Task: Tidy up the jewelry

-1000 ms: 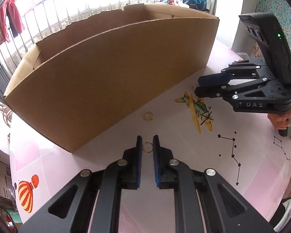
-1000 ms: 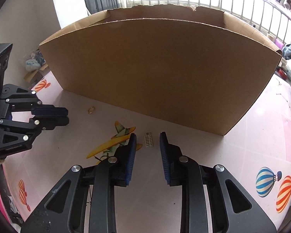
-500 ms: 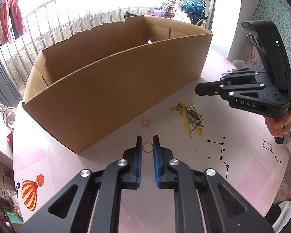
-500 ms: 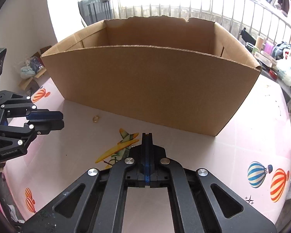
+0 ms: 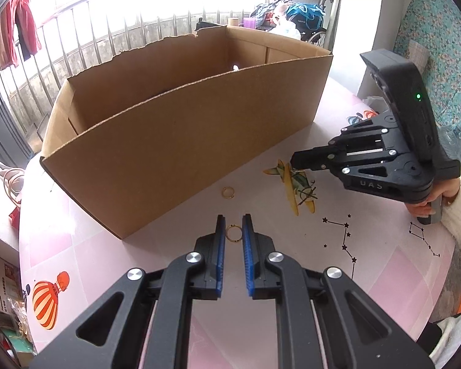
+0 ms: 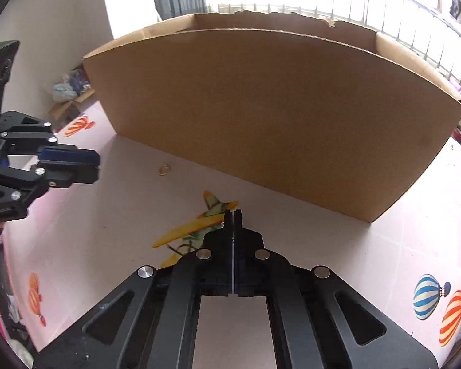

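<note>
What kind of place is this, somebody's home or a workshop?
Most likely a home, at a table by a balcony. Clothes hang along a metal railing, and the pink tablecloth has childlike prints of balloons and an aeroplane. A cardboard box stands on it.

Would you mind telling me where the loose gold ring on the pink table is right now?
In the left wrist view the loose gold ring lies flat on the pink table, just in front of the brown cardboard box, left of the yellow airplane sticker.

Right tool (image 6: 233,215) closed over airplane print, gold ring (image 6: 164,169) beside cardboard box (image 6: 273,113)
</note>
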A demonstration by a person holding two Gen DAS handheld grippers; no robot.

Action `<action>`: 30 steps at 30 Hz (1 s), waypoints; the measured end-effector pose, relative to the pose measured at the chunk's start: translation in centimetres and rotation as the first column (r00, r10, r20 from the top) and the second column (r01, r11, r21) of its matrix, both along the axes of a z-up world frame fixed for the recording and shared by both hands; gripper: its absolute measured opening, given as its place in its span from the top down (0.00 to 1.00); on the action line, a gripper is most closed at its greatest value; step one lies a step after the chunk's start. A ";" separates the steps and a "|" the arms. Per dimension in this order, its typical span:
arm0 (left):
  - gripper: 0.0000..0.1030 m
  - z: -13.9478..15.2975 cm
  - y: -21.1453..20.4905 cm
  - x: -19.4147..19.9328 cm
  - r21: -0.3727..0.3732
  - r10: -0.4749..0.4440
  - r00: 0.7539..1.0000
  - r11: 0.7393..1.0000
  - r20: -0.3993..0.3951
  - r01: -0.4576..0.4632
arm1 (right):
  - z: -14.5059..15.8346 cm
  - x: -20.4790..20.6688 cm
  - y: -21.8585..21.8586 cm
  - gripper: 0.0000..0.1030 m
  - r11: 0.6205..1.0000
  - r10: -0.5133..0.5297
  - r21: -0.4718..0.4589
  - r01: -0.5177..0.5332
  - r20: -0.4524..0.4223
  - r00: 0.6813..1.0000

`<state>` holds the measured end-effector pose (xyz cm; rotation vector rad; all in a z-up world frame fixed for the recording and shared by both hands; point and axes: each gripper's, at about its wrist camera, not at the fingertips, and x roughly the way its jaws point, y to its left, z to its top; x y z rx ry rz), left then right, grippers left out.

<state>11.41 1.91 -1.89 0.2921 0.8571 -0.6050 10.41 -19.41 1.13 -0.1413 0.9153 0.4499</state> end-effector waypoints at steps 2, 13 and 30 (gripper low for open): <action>0.90 0.0 -0.1 -0.1 0.002 -0.002 1.000 1.000 0.005 0.002 | -0.2 -0.2 0.5 1.00 1.000 -0.004 -0.018 0.004 0.001 1.000; 0.90 0.2 0.0 -0.2 -0.014 0.004 1.000 1.000 0.007 -0.004 | -1.0 1.7 -0.2 0.65 0.998 0.035 0.045 -0.032 -0.068 0.997; 0.90 -0.1 0.1 -0.1 -0.024 0.010 1.000 1.000 -0.006 -0.010 | -3.9 3.0 2.7 0.98 0.997 0.047 -0.060 -0.048 -0.013 0.999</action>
